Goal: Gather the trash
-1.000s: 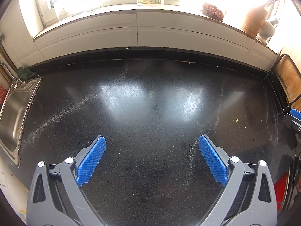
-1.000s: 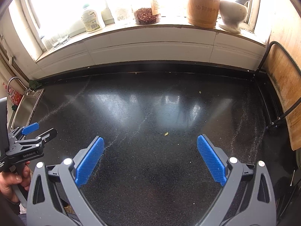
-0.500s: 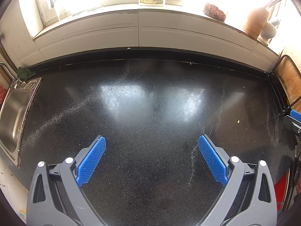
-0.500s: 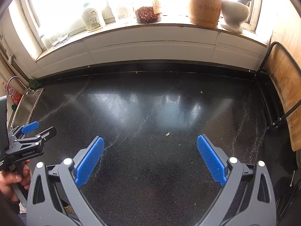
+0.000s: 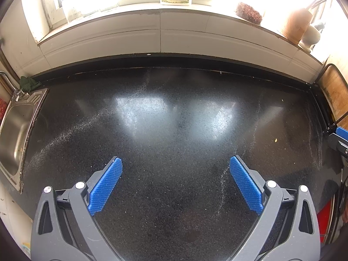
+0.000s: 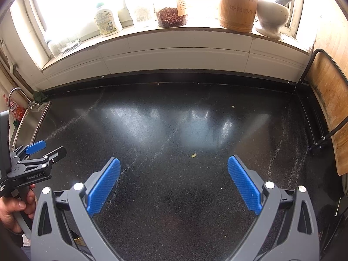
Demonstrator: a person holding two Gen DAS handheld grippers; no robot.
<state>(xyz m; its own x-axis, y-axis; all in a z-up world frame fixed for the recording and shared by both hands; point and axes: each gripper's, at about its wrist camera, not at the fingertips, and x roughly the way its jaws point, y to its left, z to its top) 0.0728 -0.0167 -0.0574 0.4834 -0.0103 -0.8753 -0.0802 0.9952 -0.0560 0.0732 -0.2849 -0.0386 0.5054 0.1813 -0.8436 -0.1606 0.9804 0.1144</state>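
Both tongs spread wide, empty: left gripper, right gripper. Speckled, glossy black bench; small yellowish scrap mid-bench. Steel sink at left edge.

Sink, jars on sill

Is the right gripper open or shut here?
Open. In the right wrist view the right gripper has its blue pads spread wide apart, with only bare black counter between them.

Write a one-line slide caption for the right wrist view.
Open right gripper above a dark countertop, a small yellowish scrap ahead of its jaws.
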